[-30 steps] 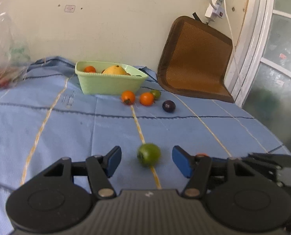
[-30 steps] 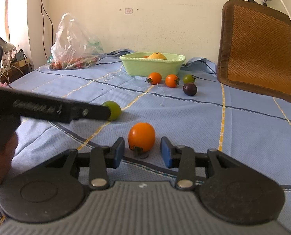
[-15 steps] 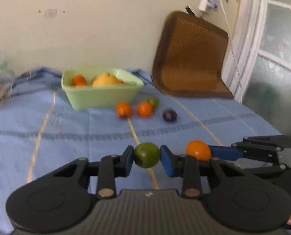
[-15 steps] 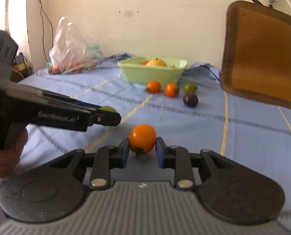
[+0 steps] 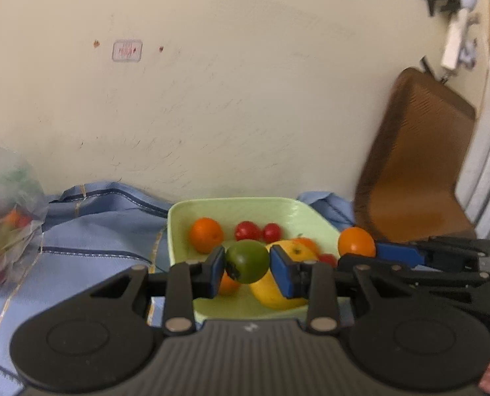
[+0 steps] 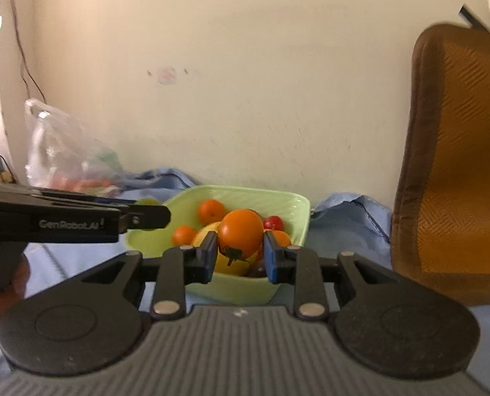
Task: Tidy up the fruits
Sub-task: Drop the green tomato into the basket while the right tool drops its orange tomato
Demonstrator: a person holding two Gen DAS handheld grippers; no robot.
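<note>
My left gripper (image 5: pixel 247 264) is shut on a green tomato (image 5: pixel 246 260) and holds it over the near part of the light green bowl (image 5: pixel 212 205). My right gripper (image 6: pixel 240 247) is shut on an orange tomato (image 6: pixel 241 232) and holds it above the same bowl (image 6: pixel 271 194). The bowl holds a yellow fruit (image 5: pixel 277 292), orange tomatoes and small red tomatoes. In the left wrist view the right gripper (image 5: pixel 373 250) shows at the bowl's right rim with its orange tomato (image 5: pixel 356 241). In the right wrist view the left gripper (image 6: pixel 149 213) reaches in from the left.
The bowl stands on a blue cloth (image 5: pixel 89 231) near the cream wall. A clear plastic bag of produce (image 5: pixel 4 231) lies at the left. A brown woven mat (image 6: pixel 459 151) leans against the wall at the right.
Both grippers have lifted their tomatoes off the cloth and carried them forward to above the bowl. The loose fruits on the cloth are out of view.
</note>
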